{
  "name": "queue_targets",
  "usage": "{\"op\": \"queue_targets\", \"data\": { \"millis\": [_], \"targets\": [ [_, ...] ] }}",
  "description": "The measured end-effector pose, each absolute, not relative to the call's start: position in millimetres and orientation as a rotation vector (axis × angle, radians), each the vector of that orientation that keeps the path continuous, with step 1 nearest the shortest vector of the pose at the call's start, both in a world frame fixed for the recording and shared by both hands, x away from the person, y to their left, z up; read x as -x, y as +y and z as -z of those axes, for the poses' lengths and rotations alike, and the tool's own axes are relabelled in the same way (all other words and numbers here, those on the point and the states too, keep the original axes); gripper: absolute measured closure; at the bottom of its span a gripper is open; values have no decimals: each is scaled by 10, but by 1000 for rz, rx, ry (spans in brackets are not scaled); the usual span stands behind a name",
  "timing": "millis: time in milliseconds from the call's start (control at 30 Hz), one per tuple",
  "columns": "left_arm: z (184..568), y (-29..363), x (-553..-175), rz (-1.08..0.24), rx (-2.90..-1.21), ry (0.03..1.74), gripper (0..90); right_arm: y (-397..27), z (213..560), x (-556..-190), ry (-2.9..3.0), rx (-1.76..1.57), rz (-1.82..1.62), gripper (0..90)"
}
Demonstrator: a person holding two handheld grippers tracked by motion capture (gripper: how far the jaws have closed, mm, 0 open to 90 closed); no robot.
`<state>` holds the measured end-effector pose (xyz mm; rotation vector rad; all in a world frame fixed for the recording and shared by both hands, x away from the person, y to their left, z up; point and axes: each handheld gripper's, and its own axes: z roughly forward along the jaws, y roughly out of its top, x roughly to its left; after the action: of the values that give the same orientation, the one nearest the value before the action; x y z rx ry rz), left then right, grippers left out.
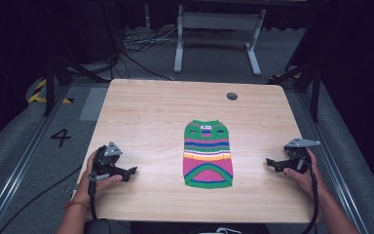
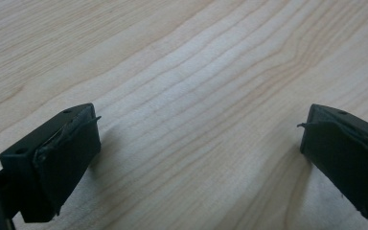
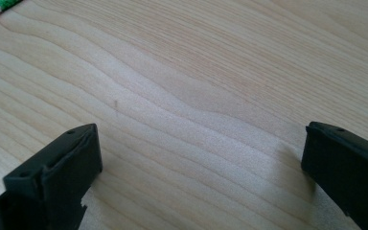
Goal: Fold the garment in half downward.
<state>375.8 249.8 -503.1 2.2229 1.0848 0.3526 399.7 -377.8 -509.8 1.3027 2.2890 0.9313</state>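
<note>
Person's forearms enter at bottom edge, hands resting on table w/ one gripper each. Left gripper sits near the front-left edge, jaws spread wide, nothing between them; right gripper near the right edge, jaws also wide apart & empty. Table: pale wood grain, rounded corners, round grommet hole toward the back. Striped knit sweater lies flat at centre-front, between the grippers, apart from both. Grey floor around, "4" marked at left, cables behind. Sweater's small label unreadable.
</note>
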Motion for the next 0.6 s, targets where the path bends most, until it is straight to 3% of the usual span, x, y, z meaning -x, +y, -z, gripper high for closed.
{"op": "queue_targets", "data": {
  "millis": [433, 567, 600],
  "targets": [
    [4997, 2450, -3781, -353, -2239, 1141, 8, -3789, 5097, -3998, 2293, -1300, -941, 9],
    [4967, 2409, -3821, -357, -2223, 1114, 172, -3779, 5079, -4021, 2314, -1304, -925, 26],
    [4959, 2401, -3827, -355, -2232, 1102, 177, -3781, 5063, -4029, 2318, -1294, -925, 97]
  ]
}}
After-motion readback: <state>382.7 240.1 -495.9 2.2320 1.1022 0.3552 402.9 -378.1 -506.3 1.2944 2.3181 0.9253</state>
